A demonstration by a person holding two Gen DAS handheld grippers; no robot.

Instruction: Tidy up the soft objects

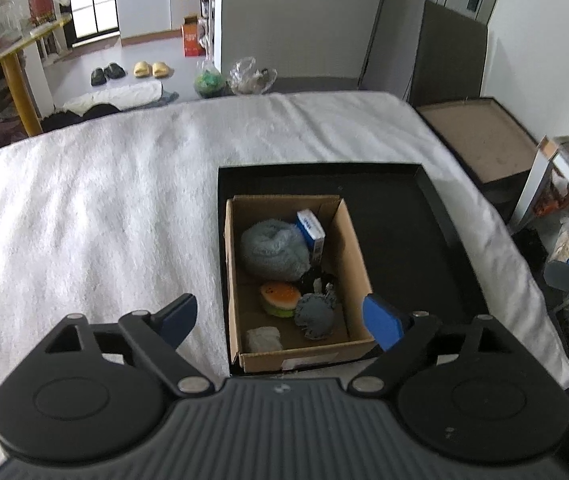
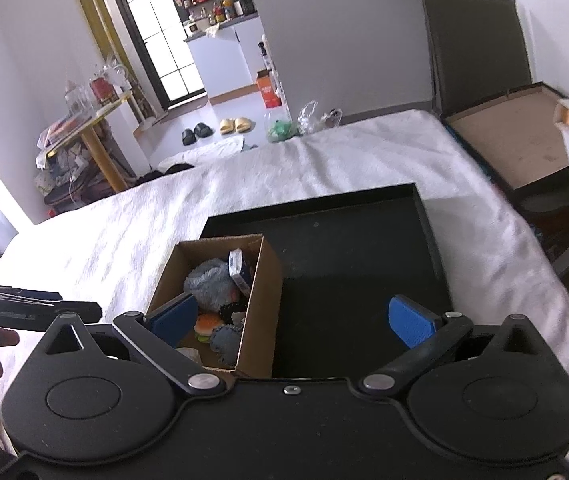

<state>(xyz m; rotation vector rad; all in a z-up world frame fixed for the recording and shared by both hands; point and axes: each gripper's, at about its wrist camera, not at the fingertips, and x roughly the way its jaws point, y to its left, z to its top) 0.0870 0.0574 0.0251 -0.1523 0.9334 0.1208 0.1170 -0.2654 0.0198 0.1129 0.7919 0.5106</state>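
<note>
A cardboard box (image 1: pixel 354 256) stands in the left part of a black tray (image 1: pixel 436 208) on a white bed. It holds a grey-blue fluffy towel (image 1: pixel 272 250), a blue and white tissue pack (image 1: pixel 311 232), a burger-like plush (image 1: pixel 279 299), a grey plush (image 1: pixel 316 316), a black item (image 1: pixel 318 280) and a white soft piece (image 1: pixel 262 339). My left gripper (image 1: pixel 280 320) is open and empty above the box's near end. My right gripper (image 2: pixel 292 320) is open and empty over the box's right wall (image 2: pixel 260 300) and the tray (image 2: pixel 364 264).
The white bed cover (image 1: pixel 104 208) spreads left and beyond the tray. A brown-topped low cabinet (image 1: pixel 484 140) stands right of the bed. Slippers (image 1: pixel 152 69), plastic bags (image 1: pixel 248 76) and a yellow table (image 1: pixel 16 64) are on the floor beyond.
</note>
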